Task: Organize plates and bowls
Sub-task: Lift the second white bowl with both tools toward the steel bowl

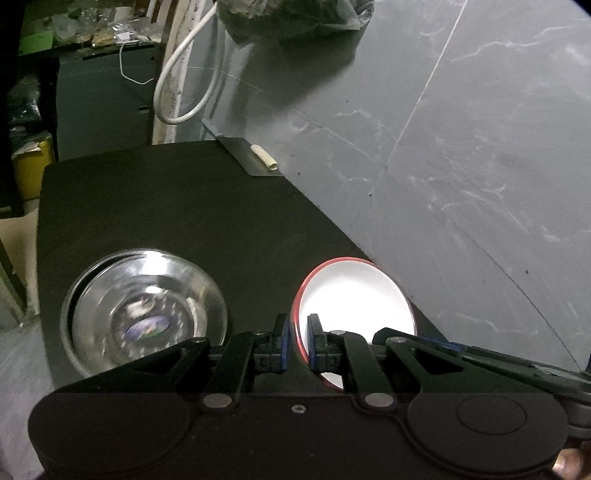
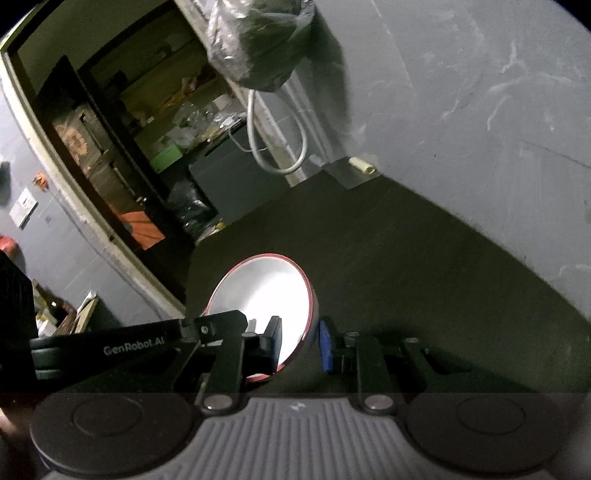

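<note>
A white bowl with a red rim (image 1: 358, 295) hangs tilted over the dark table (image 1: 184, 206), carried by both grippers. My left gripper (image 1: 298, 339) is shut on its left rim, blue pads on either side of the wall. In the right wrist view the same bowl (image 2: 266, 295) has its right wall pinched by my right gripper (image 2: 301, 343), also shut. The other gripper's black arm (image 2: 147, 343) reaches in from the left. A stack of steel bowls (image 1: 147, 314) stands on the table left of the held bowl.
A grey marbled wall (image 1: 461, 166) borders the table on the right. A plastic bag (image 1: 288, 18) and a white cable loop (image 1: 184, 85) hang at the far end. A small beige roll (image 1: 264, 157) lies on a metal plate at the table's far corner. Cluttered shelves (image 2: 166, 122) are beyond.
</note>
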`<act>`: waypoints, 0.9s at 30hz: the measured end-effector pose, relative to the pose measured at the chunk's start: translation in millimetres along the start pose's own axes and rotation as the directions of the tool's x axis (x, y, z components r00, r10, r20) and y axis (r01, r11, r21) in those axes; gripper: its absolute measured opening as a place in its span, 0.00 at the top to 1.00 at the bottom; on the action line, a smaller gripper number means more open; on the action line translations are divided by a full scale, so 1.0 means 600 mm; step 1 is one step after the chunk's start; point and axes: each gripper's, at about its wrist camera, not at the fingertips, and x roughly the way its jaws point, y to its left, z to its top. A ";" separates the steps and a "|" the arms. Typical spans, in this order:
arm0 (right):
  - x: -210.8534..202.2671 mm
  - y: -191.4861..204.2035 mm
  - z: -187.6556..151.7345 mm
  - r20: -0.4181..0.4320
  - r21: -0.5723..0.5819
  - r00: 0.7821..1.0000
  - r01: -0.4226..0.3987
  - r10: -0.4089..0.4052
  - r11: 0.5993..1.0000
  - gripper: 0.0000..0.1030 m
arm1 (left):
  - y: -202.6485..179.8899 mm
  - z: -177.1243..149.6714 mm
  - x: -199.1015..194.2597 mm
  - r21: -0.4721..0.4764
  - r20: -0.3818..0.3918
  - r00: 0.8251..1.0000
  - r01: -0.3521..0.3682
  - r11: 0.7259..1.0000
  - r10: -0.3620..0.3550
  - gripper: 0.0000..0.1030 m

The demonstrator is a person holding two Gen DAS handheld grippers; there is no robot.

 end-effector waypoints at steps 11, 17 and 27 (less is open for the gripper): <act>-0.033 0.052 -0.049 -0.062 -0.061 0.997 -0.055 0.052 0.997 0.76 | 0.025 -0.047 -0.065 -0.047 0.031 0.999 -0.028 0.998 0.030 0.90; -0.029 0.072 -0.065 -0.114 -0.081 0.991 -0.076 0.066 0.994 0.76 | 0.044 -0.073 -0.083 -0.077 0.005 0.998 -0.055 0.995 0.055 0.90; 0.002 0.084 -0.089 -0.221 -0.099 0.972 -0.103 0.079 0.990 0.76 | 0.073 -0.106 -0.090 -0.129 -0.045 0.995 -0.095 0.987 0.090 0.90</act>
